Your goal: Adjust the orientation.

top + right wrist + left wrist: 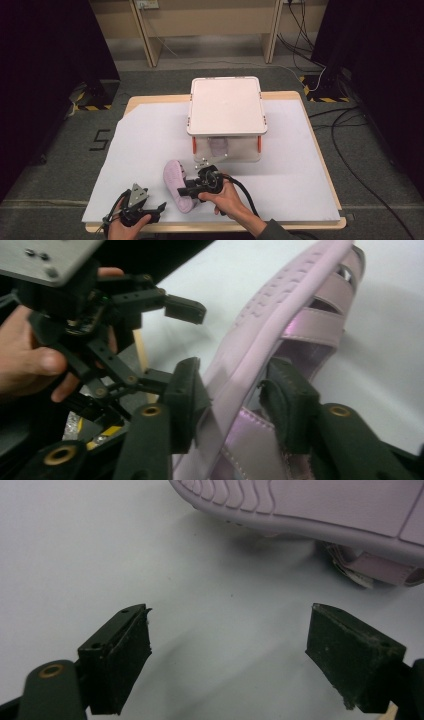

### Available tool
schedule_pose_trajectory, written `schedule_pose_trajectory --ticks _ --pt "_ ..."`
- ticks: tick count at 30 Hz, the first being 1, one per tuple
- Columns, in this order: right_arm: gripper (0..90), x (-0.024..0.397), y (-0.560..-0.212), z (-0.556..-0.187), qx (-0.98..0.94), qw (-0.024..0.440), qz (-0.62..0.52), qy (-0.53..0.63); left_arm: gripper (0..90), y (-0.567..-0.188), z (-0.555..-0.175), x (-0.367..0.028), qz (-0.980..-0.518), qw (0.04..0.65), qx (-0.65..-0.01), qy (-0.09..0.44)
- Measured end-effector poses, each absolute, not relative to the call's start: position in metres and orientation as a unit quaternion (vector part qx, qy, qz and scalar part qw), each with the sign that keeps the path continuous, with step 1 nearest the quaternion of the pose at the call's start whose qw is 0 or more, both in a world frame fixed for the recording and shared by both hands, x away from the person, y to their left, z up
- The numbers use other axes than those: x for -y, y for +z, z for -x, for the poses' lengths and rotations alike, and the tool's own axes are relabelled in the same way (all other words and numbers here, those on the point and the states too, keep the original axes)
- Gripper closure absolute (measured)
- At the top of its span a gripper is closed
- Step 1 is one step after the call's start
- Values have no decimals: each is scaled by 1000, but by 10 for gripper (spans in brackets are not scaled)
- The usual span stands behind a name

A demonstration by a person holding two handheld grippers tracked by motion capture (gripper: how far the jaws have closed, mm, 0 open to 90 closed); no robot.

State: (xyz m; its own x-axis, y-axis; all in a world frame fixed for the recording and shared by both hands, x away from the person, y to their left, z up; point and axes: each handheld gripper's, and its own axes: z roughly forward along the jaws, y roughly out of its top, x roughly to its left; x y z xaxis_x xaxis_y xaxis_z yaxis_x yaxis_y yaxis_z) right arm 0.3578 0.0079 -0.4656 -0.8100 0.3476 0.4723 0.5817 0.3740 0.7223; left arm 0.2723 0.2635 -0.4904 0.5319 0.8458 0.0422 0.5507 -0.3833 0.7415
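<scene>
Sandal [176,186], pale purple, lay near the table's [295,150] front edge, a little left of centre, turned on its side with the ribbed sole facing left. My right gripper [192,190] gripped it: in the right gripper view the two black jaws pressed on either side of the sole's edge [240,390], one pad against the sole's underside, the other inside among the shiny straps [310,325]. The right hand [225,195] held that gripper just right of the sandal, its black cable [245,192] trailing towards the front edge.

My left gripper [159,206] sat close to the front left corner, held by the left hand [127,225], its grey plate [137,195] on top. Its jaws stood wide apart with nothing between them; in the left gripper view only bare white table surface [100,555] lay between the two pads [125,655], and the sandal's sole [325,505] crossed the upper right of that view, apart from both jaws. The right gripper view also caught the left gripper [185,310] farther off, beside the sandal and not touching it.

A white lidded box [226,107] with orange clips [194,145] stood at the back centre of the table, well apart from the sandal. Through its clear front wall I saw a second purple shape [218,145], too indistinct to identify.
</scene>
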Motion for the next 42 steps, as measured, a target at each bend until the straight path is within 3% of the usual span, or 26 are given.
schedule_pose_trajectory --ticks 7,13,29,35,42 --pt "788 9 -451 -350 827 112 249 -492 171 -490 -272 -264 -803 346 -435 213" --pt "792 39 -444 -353 831 83 255 -487 171 -490 -272 -264 -803 346 -436 213" --pt "791 181 -430 -342 829 -16 319 -459 171 -490 -273 -263 -802 342 -439 217" --pt "791 211 -427 -337 832 -52 336 -438 172 -490 -273 -263 -803 341 -438 217" --pt "789 212 -437 -342 839 -66 343 -418 172 -490 -273 -263 -802 342 -439 217"
